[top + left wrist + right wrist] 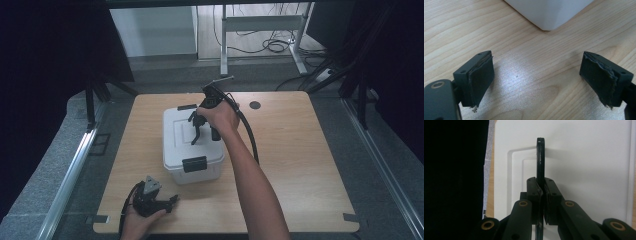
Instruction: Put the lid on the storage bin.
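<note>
A: How far along is the work looking?

B: Early, by the look of it. The white storage box [192, 145] is sitting in the middle of the wooden table [300, 165] with its lid [586, 157] on and the black latch [194, 164] on its near side looking closed. The far latch [187, 107] is lying flat too, though it is too small to read surely. So the box is not yet opened or carried anywhere.

A: And what is the right gripper [542, 195] doing?

B: It is clamping the thin black carry handle [540, 157] on top of the lid. In the right gripper view the handle is standing on edge, running straight out from between the pads, and the jaws are pressing together on it. From above, the right hand [220, 117] is hanging over the lid's middle with the gripper pointing down.

A: What remains, then?

B: Probably the lift or the shift of the box by that handle; the grip itself seems made.

A: And the left gripper [536, 75]?

B: It is lying low at the table's near left edge, jaws spread wide with nothing between them. A corner of the box is showing just ahead of it, apart from the pads.
</note>
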Tool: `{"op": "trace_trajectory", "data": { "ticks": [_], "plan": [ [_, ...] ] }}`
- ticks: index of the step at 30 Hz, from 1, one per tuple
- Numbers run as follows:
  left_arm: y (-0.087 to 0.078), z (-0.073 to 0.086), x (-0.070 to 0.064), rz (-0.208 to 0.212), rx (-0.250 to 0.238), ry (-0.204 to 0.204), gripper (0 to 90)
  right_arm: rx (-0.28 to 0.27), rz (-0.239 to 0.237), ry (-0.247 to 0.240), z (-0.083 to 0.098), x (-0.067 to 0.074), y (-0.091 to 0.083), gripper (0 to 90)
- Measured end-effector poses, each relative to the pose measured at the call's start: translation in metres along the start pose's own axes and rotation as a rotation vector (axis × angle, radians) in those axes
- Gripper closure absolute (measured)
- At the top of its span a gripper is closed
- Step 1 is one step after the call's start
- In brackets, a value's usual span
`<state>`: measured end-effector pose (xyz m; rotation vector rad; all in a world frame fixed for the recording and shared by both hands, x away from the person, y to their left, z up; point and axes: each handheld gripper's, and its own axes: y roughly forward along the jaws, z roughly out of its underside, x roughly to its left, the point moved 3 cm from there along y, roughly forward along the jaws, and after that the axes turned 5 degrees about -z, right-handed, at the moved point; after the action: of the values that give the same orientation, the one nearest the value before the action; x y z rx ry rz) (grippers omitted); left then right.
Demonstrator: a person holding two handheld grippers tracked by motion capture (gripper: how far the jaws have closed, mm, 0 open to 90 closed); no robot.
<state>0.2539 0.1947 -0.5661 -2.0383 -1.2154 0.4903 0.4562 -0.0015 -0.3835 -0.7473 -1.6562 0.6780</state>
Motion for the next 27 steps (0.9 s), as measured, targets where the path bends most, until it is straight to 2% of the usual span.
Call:
{"op": "trace_trajectory", "data": {
  "ticks": [11, 16, 19, 23, 27],
  "plan": [
    [0.0, 0.0, 0.0, 0.0, 0.0, 0.0, 12.2, -0.01, -0.007, -0.01, 0.003, -0.002, 0.0, 83.8],
    [0.0, 0.0, 0.0, 0.0, 0.0, 0.0, 12.2, -0.017, -0.003, -0.023, 0.003, -0.003, -0.001, 78.4],
    [0.0, 0.0, 0.0, 0.0, 0.0, 0.0, 12.2, -0.046, -0.01, -0.04, 0.004, -0.004, -0.006, 74.1],
    [0.0, 0.0, 0.0, 0.0, 0.0, 0.003, 12.2, -0.12, -0.038, -0.073, 0.005, -0.008, -0.015, 61.4],
    [0.0, 0.0, 0.0, 0.0, 0.0, 0.003, 12.1, -0.184, -0.068, -0.108, 0.012, -0.013, -0.027, 55.5]
  ]
}}
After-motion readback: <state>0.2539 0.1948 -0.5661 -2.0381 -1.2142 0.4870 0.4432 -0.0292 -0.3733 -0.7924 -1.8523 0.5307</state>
